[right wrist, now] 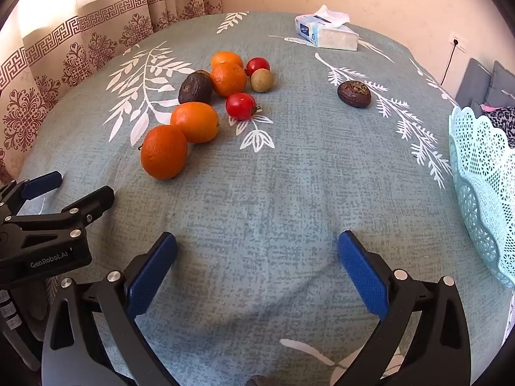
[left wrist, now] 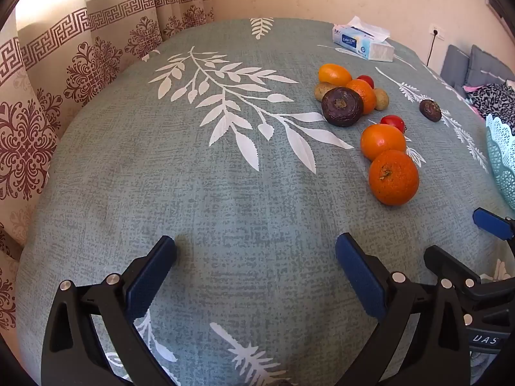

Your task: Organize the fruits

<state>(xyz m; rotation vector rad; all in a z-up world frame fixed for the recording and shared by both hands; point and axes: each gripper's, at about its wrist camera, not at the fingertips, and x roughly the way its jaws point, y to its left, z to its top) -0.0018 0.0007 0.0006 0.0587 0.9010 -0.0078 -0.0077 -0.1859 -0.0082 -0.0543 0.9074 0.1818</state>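
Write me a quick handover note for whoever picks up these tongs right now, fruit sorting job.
Left tongs: open, holding nothing, low over the tablecloth.
Right tongs: open, holding nothing, beside the left ones.
Fruit: a loose cluster on the cloth, nearest is an orange, then a second orange, a red fruit, a dark brown fruit, and more oranges, a red one and a green one behind. One dark fruit lies apart, toward the basket.
Basket: pale blue, on the right edge; what shows of it holds no fruit.
Done: nothing visibly sorted.
Left: apparently all the fruit.
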